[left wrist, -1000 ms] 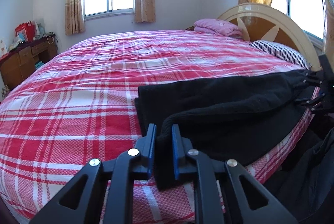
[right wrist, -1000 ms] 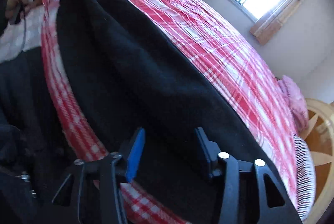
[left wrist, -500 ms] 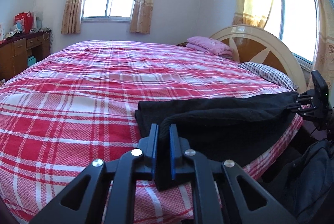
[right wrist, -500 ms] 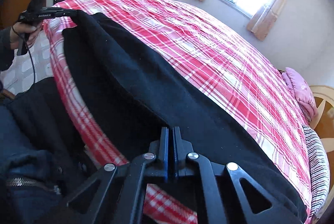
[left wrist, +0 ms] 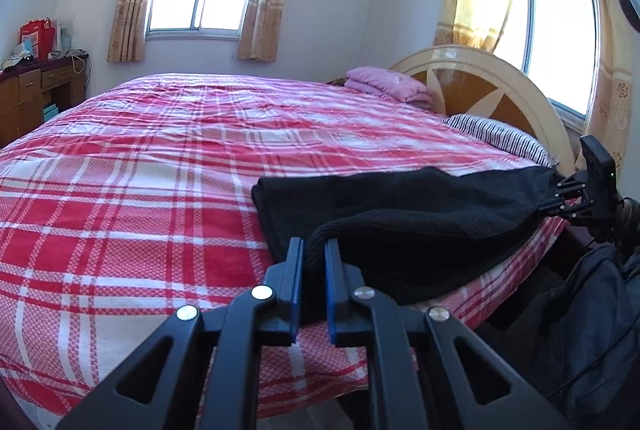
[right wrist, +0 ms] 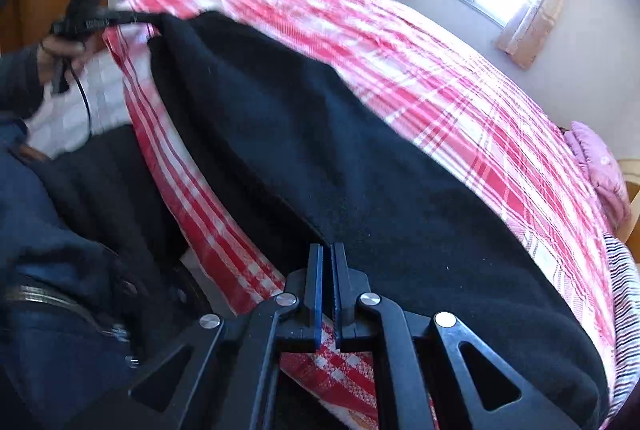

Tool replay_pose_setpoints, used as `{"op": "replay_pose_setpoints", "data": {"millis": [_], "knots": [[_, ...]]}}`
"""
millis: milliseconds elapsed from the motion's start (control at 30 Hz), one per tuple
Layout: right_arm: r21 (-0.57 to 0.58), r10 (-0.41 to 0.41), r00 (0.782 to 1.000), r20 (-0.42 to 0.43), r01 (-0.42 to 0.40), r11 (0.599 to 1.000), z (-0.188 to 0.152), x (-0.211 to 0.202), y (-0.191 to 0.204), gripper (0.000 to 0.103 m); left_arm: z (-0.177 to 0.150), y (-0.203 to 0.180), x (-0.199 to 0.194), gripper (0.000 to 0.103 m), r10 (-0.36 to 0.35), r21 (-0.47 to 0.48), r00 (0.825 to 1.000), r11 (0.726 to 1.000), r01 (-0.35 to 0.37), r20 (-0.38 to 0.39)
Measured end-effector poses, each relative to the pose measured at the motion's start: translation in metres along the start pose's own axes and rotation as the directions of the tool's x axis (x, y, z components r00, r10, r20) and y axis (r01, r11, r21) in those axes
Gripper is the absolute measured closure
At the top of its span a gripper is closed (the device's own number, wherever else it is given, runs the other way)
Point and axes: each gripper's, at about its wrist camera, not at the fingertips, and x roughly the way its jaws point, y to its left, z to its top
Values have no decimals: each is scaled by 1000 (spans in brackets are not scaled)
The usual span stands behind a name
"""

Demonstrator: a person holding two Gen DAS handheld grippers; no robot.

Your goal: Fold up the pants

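Black pants [left wrist: 420, 213] lie along the near edge of the red plaid bed [left wrist: 160, 181], with the near layer lifted. My left gripper [left wrist: 314, 250] is shut on one end of the lifted edge. In the left wrist view my right gripper [left wrist: 554, 195] holds the other end at the far right. In the right wrist view the pants [right wrist: 360, 165] stretch away from my right gripper [right wrist: 327, 250], which is shut on their near edge. The left gripper [right wrist: 148, 17] shows there at the far end, held by a hand.
A curved headboard [left wrist: 480, 81], a striped pillow [left wrist: 496, 137] and a folded pink blanket [left wrist: 384, 81] are at the bed's head. A wooden dresser [left wrist: 36, 89] stands by the far wall. The person's dark clothing [right wrist: 60, 270] is close to the bed edge.
My right gripper has closed on the pants edge. Both grippers have lifted the near layer of the pants a little above the bed.
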Motion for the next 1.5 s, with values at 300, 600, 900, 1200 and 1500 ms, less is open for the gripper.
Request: {"op": "replay_pose_setpoints", "data": {"millis": [300, 600, 900, 1200, 1500], "knots": [[-15, 18, 992, -123, -20, 1000, -17, 44, 14, 99, -18, 8, 12, 81, 9, -43, 997, 999, -12, -77], [10, 49, 995, -87, -48, 999, -12, 14, -7, 74, -8, 29, -27, 51, 136, -67, 989, 988, -139, -51], [193, 193, 979, 66, -203, 960, 54, 11, -44, 54, 49, -31, -9, 35, 61, -16, 996, 998, -60, 70], [430, 305, 951, 59, -299, 852, 134, 102, -78, 58, 35, -133, 97, 35, -120, 101, 979, 985, 138, -164], [511, 457, 889, 5, -395, 763, 129, 158, -79, 72, -4, -141, 118, 35, -159, 76, 940, 979, 190, -302]]}}
